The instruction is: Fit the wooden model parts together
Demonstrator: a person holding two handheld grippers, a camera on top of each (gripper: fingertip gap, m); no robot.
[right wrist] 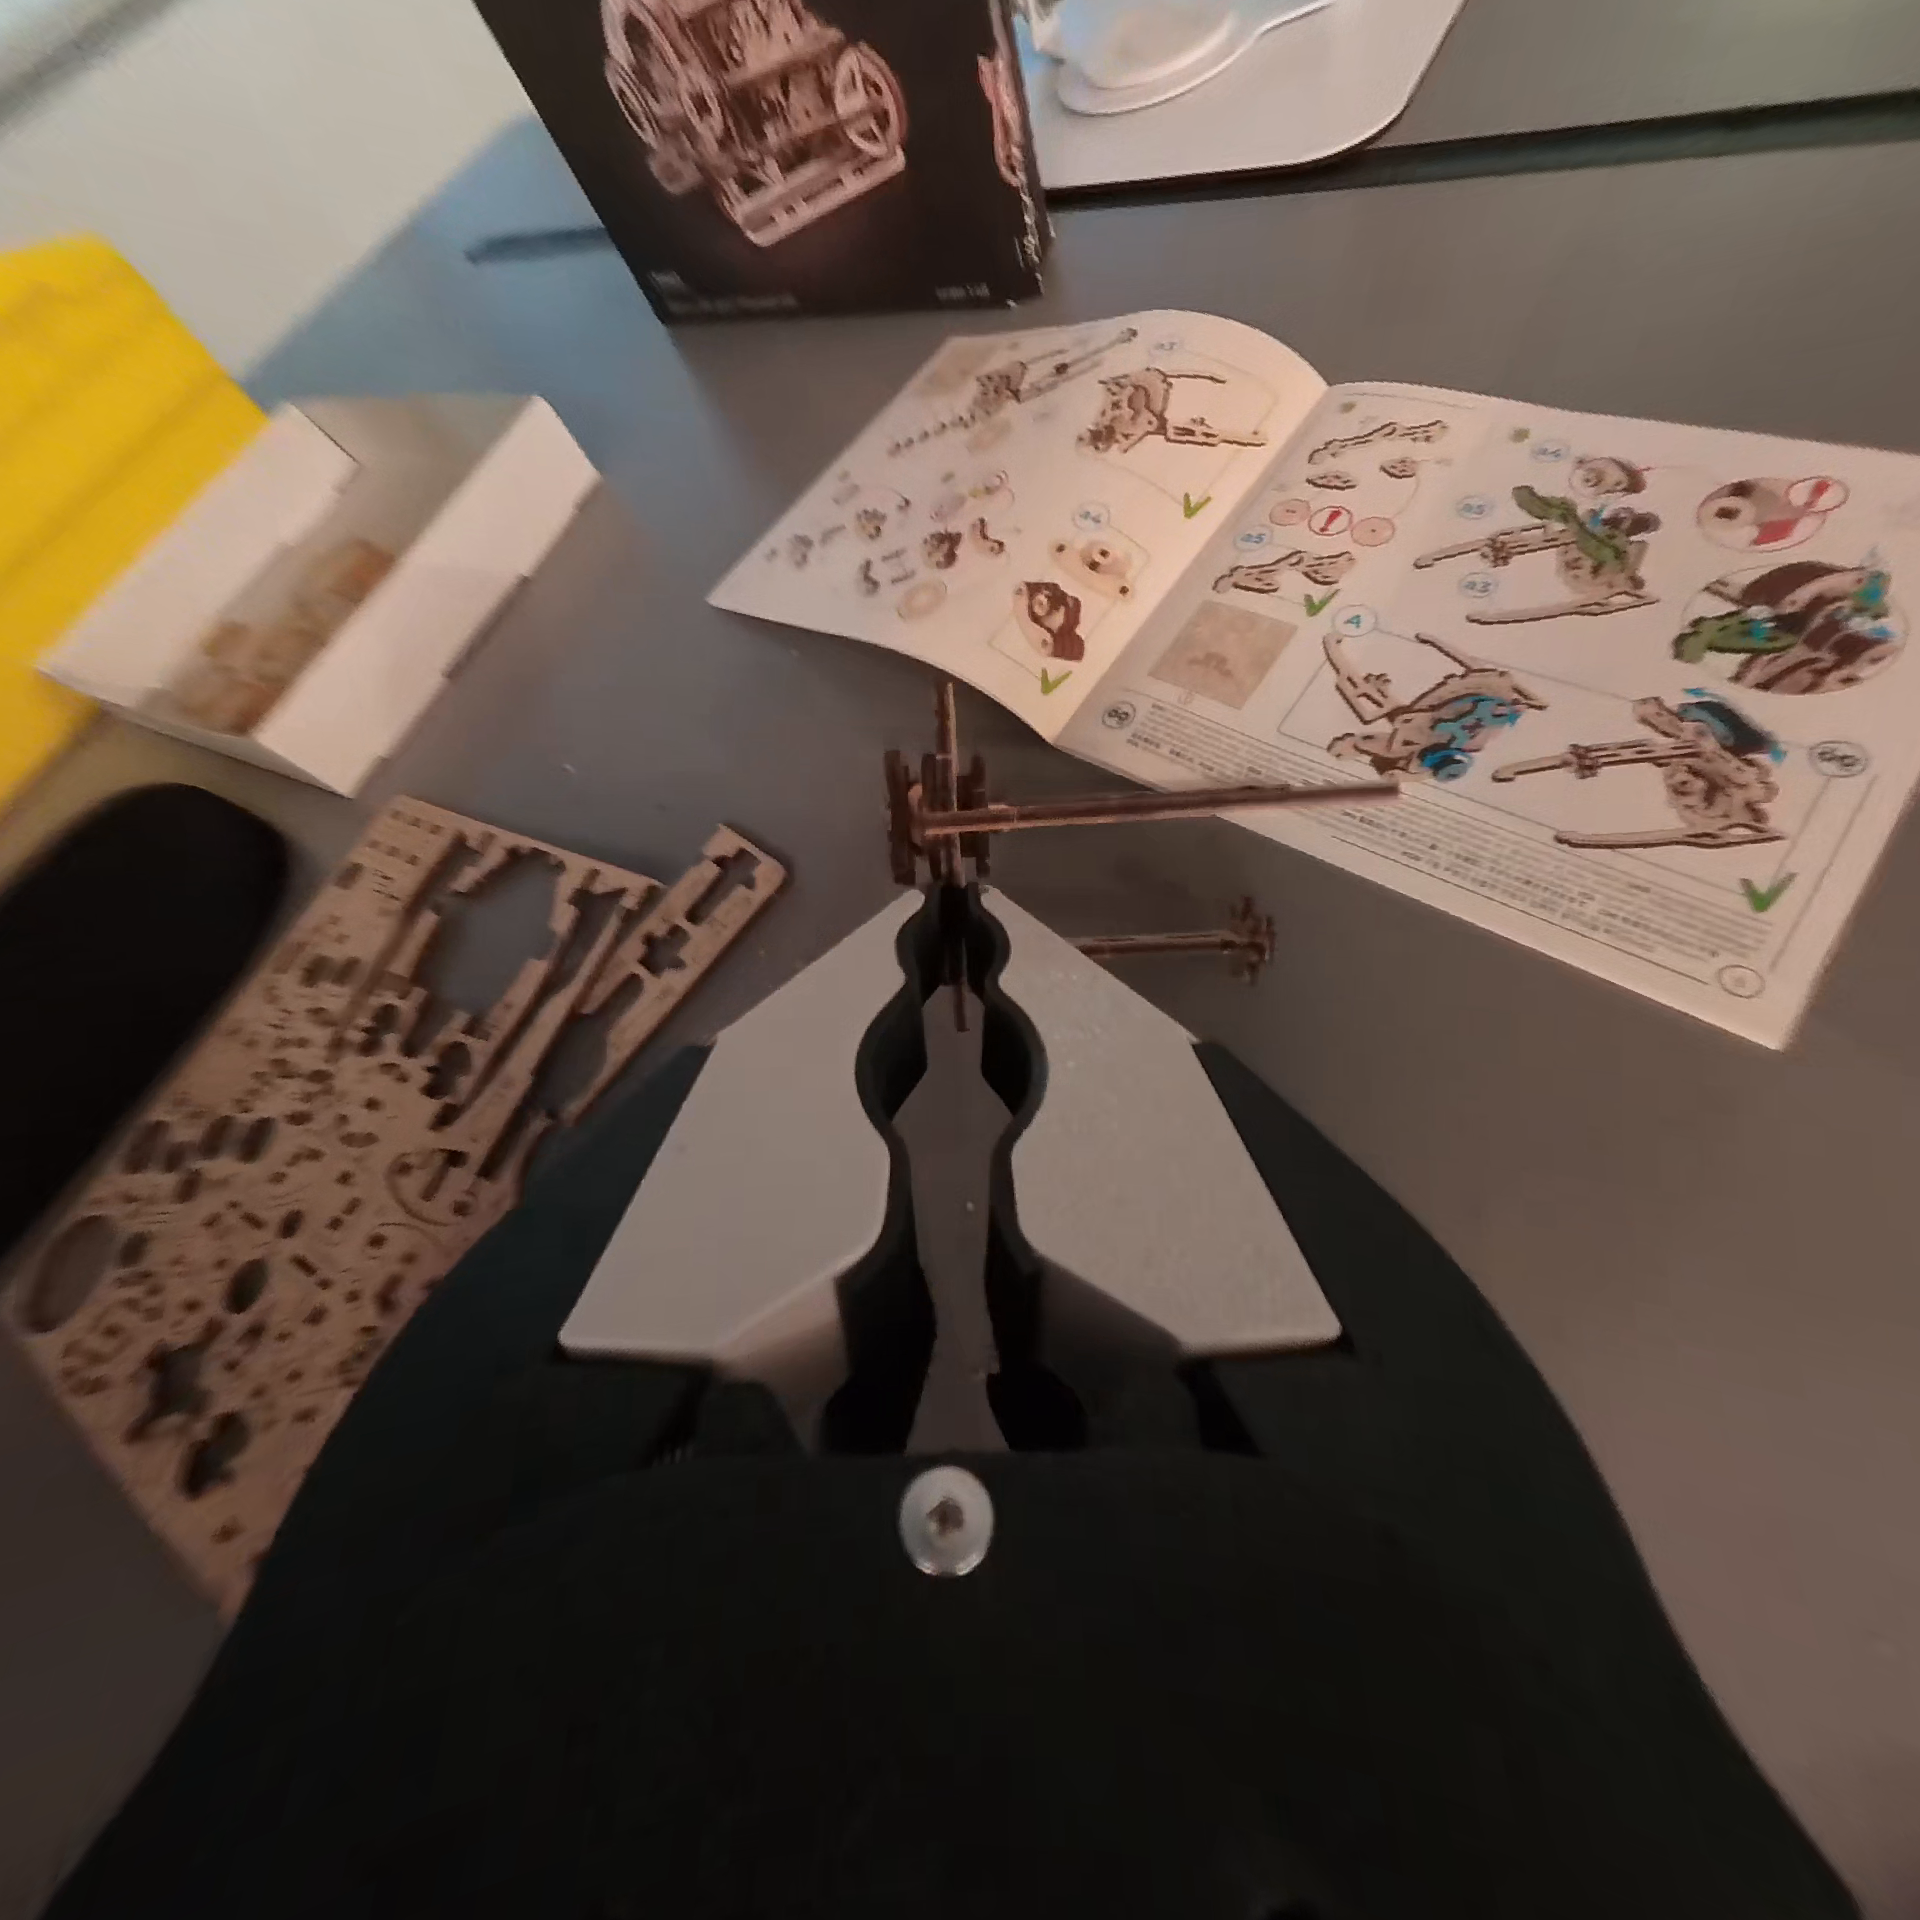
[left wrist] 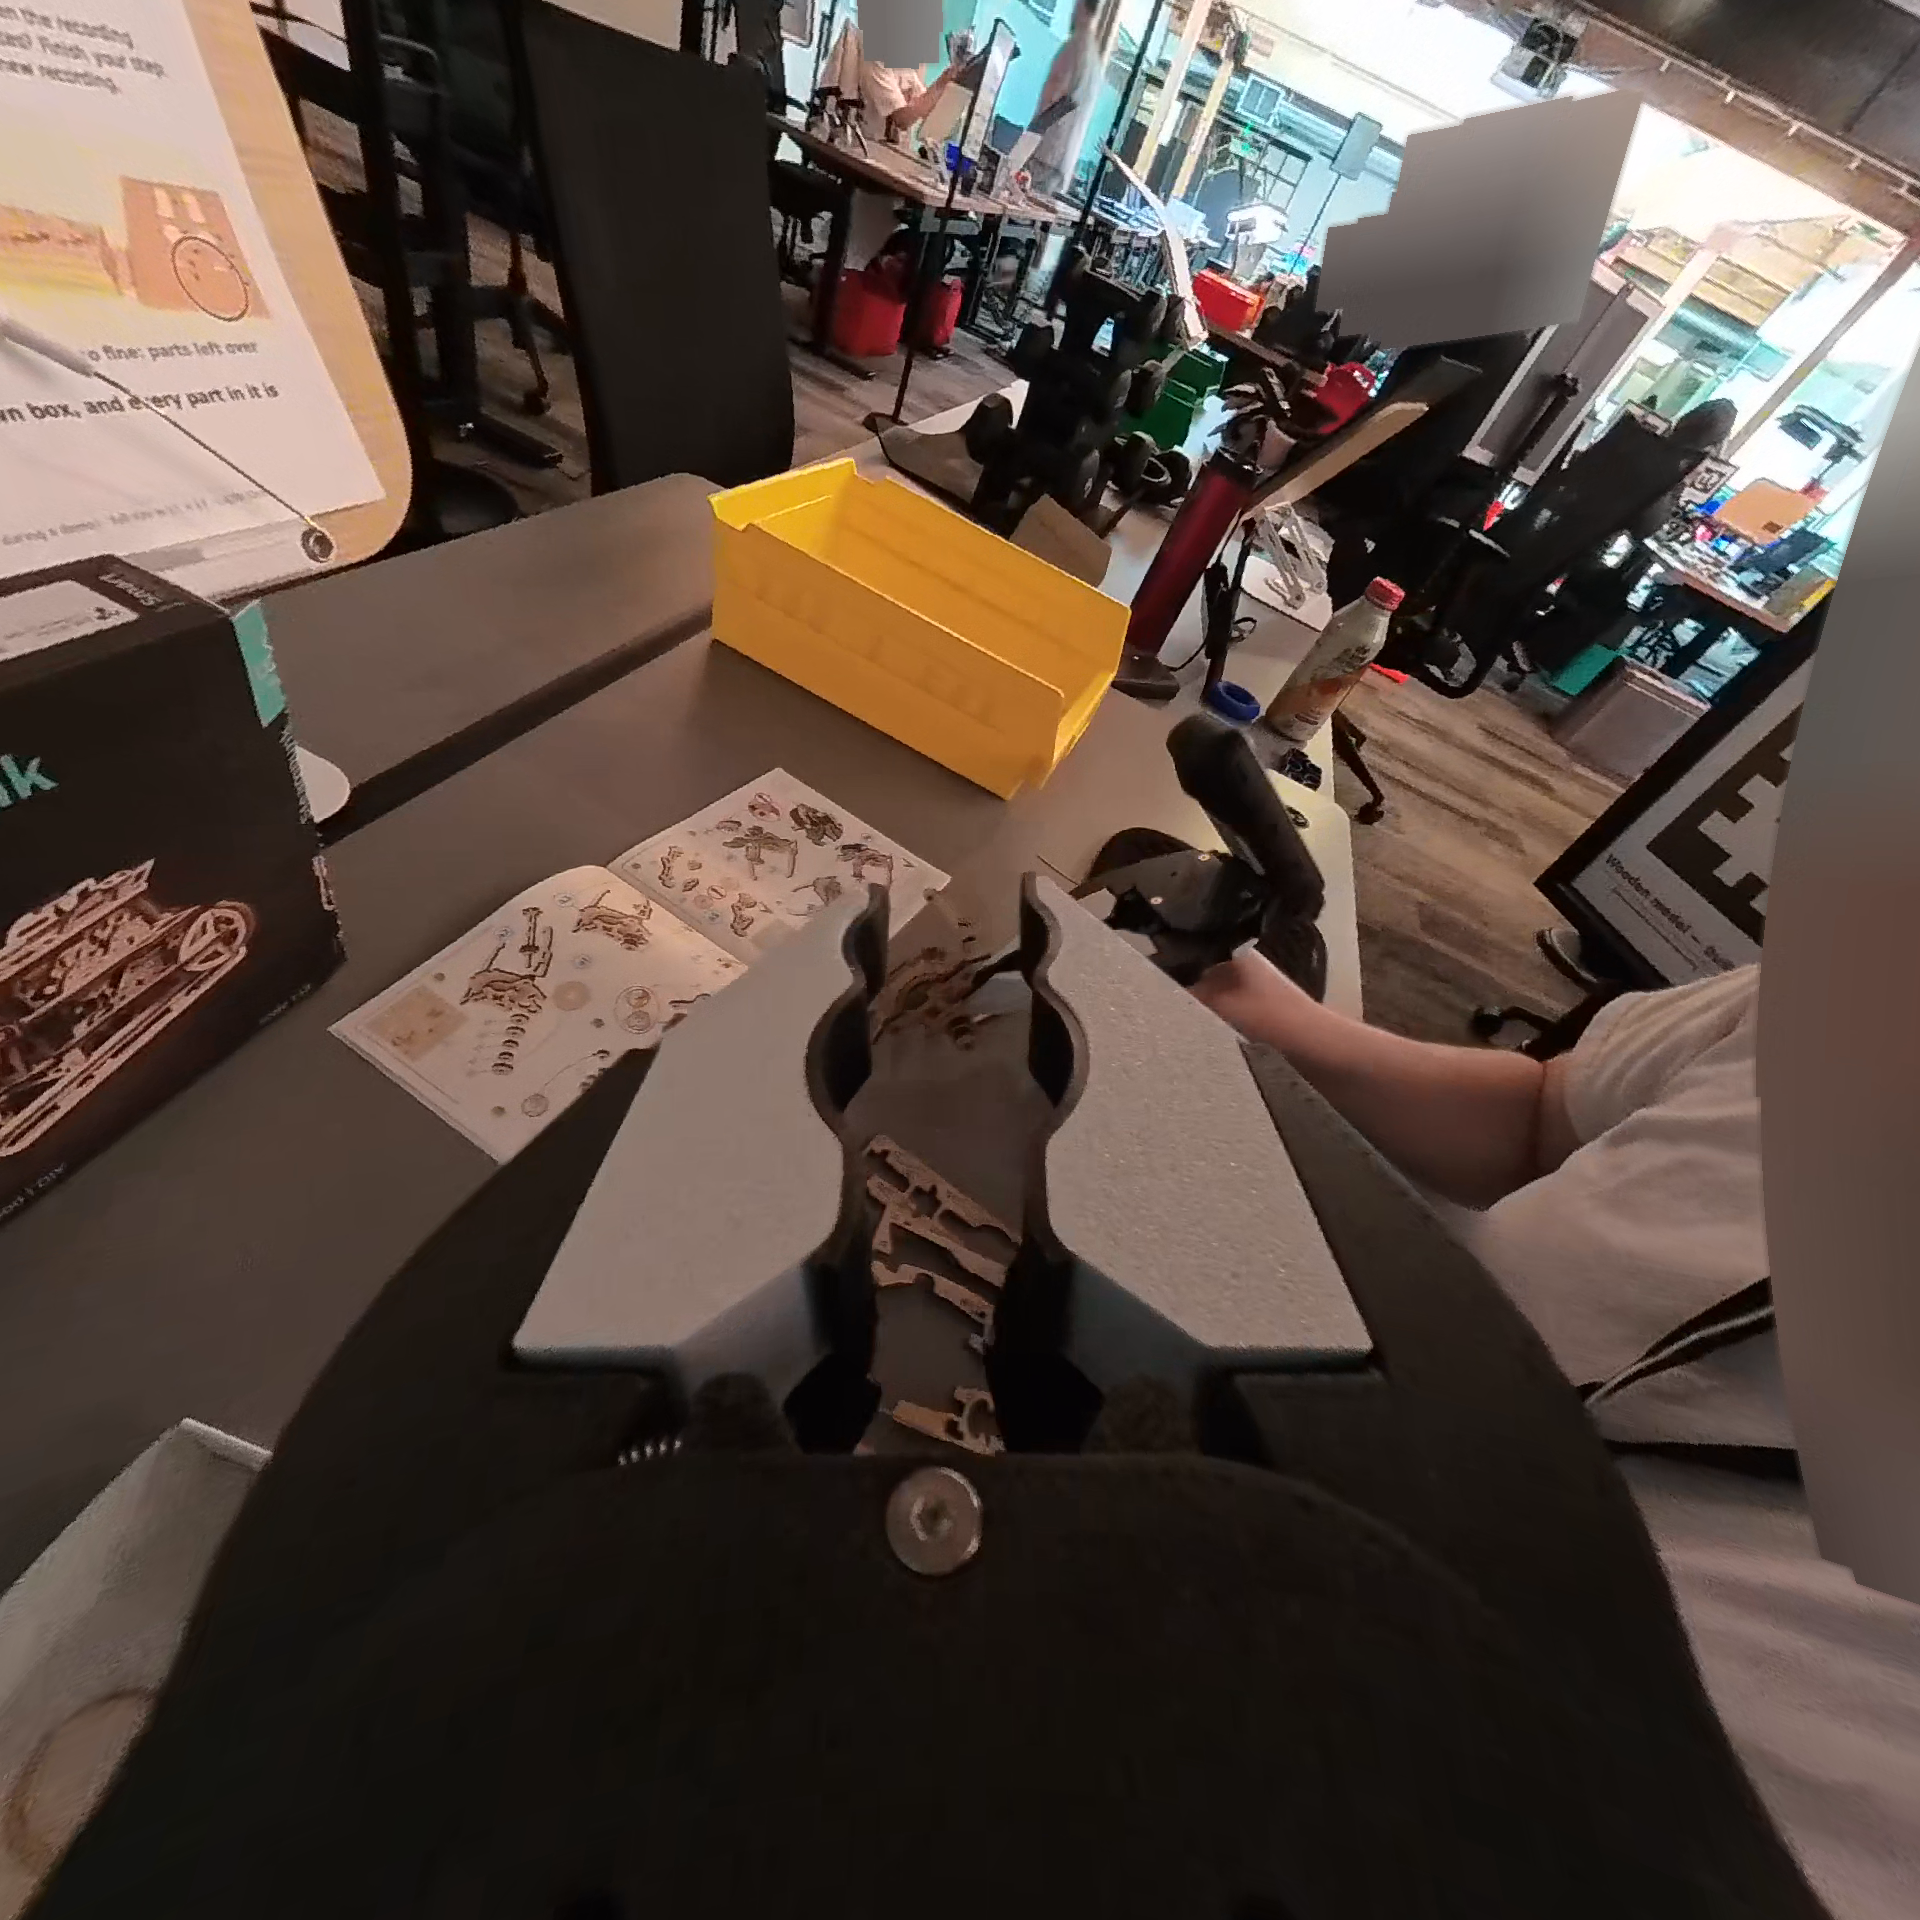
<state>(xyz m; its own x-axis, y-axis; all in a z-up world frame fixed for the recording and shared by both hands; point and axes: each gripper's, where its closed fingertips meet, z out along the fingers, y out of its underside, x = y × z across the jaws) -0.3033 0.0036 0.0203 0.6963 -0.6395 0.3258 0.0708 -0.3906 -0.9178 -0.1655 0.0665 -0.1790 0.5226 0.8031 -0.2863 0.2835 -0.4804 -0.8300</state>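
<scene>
Right gripper is clamped at its tips on a small dark-brown wooden gear cluster with a thin rod, the rod's long axis running out to its right, level above the grey table. Just beyond, a second short wooden axle with a gear end lies parallel on the table, closest to this gripper. The left gripper hangs parted and, as far as the view shows, empty over the punched-out tan wooden parts sheet.

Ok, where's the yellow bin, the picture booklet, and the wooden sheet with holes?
Yellow plastic bin (left wrist: 914, 644): left wrist view, long side wall.
Open picture booklet (right wrist: 1351, 582): right wrist view, right page.
Flat wooden sheet with holes (right wrist: 312, 1122): right wrist view, middle.
</scene>
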